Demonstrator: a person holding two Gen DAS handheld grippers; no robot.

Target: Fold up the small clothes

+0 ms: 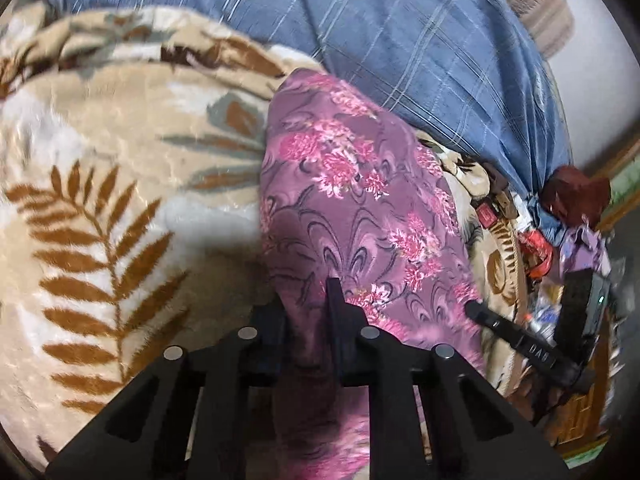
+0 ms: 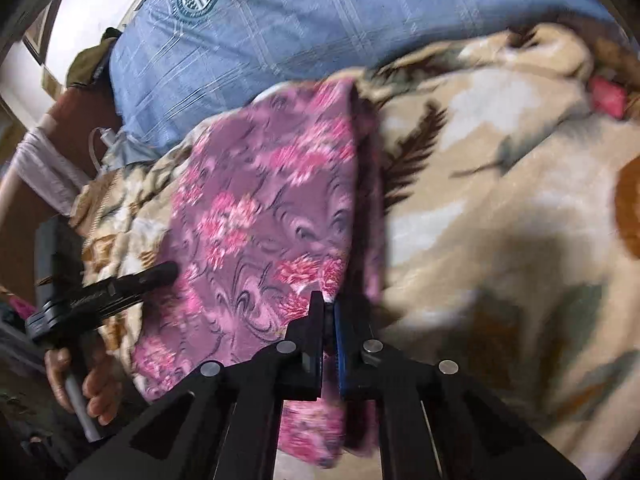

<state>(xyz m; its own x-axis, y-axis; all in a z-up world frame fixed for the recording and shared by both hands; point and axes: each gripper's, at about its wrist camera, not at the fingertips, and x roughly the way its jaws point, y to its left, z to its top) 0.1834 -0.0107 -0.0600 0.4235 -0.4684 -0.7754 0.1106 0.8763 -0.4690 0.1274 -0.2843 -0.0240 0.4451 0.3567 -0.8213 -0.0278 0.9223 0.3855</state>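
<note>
A purple garment with pink flowers (image 1: 352, 184) lies stretched over a beige leaf-patterned blanket (image 1: 112, 168). In the left wrist view my left gripper (image 1: 306, 308) is shut on the garment's near edge, and the cloth bunches between its fingers and hangs below them. My right gripper (image 1: 476, 308) shows at the garment's right edge. In the right wrist view the garment (image 2: 256, 216) runs away from my right gripper (image 2: 327, 304), which is shut on a fold of its near right corner. My left gripper (image 2: 168, 270) reaches the cloth's left edge there.
A blue checked pillow (image 1: 420, 48) lies behind the garment, also seen as the blue pillow (image 2: 248, 40). A person's hand (image 2: 96, 392) grasps the left gripper's handle. Small clutter (image 1: 560, 216) sits at the bed's right edge. The blanket (image 2: 500, 200) spreads wide to the right.
</note>
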